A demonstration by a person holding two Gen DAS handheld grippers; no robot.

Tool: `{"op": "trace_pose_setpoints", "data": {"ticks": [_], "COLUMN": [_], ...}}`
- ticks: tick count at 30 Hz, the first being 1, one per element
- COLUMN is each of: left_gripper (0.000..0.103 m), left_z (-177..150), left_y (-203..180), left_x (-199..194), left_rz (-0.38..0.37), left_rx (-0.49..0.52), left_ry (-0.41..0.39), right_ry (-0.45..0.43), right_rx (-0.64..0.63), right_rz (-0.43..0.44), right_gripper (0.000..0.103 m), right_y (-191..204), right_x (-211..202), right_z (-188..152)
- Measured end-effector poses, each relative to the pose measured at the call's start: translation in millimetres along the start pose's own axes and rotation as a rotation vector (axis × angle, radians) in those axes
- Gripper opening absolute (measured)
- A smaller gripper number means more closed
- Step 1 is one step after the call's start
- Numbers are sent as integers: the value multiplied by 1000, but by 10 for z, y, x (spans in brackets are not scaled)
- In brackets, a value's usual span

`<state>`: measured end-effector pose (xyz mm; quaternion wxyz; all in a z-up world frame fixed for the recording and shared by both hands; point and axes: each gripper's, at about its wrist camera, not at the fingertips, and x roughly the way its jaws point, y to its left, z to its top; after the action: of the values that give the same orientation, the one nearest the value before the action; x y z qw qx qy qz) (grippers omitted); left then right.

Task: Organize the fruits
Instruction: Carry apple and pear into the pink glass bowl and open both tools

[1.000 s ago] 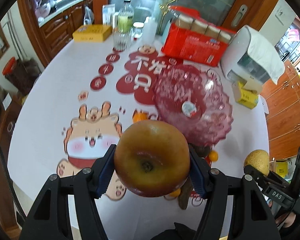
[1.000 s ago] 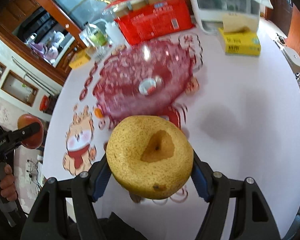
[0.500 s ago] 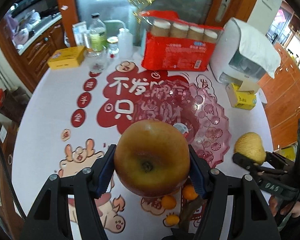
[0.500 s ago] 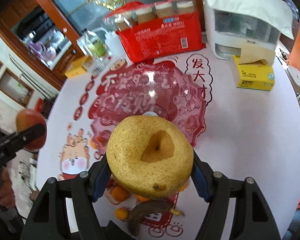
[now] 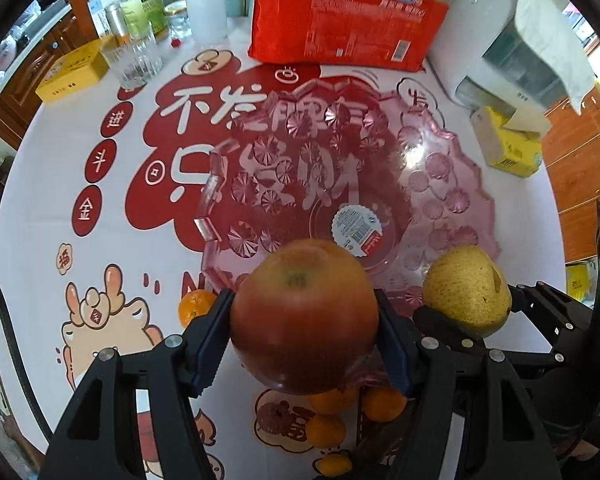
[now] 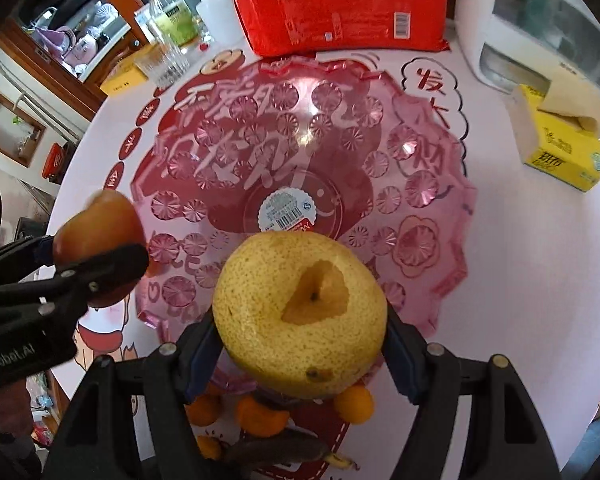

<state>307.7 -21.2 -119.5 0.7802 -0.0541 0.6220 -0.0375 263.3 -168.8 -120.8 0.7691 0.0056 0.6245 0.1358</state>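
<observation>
My left gripper (image 5: 304, 328) is shut on a red apple (image 5: 304, 316), held above the near rim of the pink glass fruit plate (image 5: 440, 168). My right gripper (image 6: 300, 320) is shut on a yellow pear (image 6: 300, 312), also above the plate's (image 6: 420, 152) near rim. The pear (image 5: 466, 292) shows to the right in the left wrist view, the apple (image 6: 100, 236) to the left in the right wrist view. Several small oranges (image 5: 326, 430) (image 6: 260, 418) and a dark banana (image 6: 280, 450) lie on the table below the grippers.
A red package (image 5: 348, 20), a white appliance (image 5: 500, 36), a yellow box (image 5: 508, 148), bottles (image 5: 140, 4), a glass (image 5: 134, 60) and another yellow box (image 5: 72, 72) stand behind the plate. The round table (image 6: 540, 260) drops off at right.
Both grippers have moved forward and down toward the plate with their fruits. The plate now looms large, and the two grippers are closer together.
</observation>
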Motion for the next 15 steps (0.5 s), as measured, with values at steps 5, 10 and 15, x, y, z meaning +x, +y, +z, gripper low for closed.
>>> {"op": "trace_pose_setpoints", "data": {"ticks": [5, 10, 15], "left_gripper": [64, 65, 68], "left_z": [42, 62, 19], "left_y": [-5, -87, -45], "left_x": [59, -67, -173], "left_rz": [23, 77, 58], "left_rx": [29, 92, 64], "left_ry": [-18, -92, -100], "right_ry": [20, 16, 50], "right_rx": [-2, -23, 25], "right_rz": [-17, -32, -27], "right_gripper": [72, 72, 73], "right_y": [12, 76, 41], "right_x": [104, 122, 170], "right_z": [32, 57, 25]}}
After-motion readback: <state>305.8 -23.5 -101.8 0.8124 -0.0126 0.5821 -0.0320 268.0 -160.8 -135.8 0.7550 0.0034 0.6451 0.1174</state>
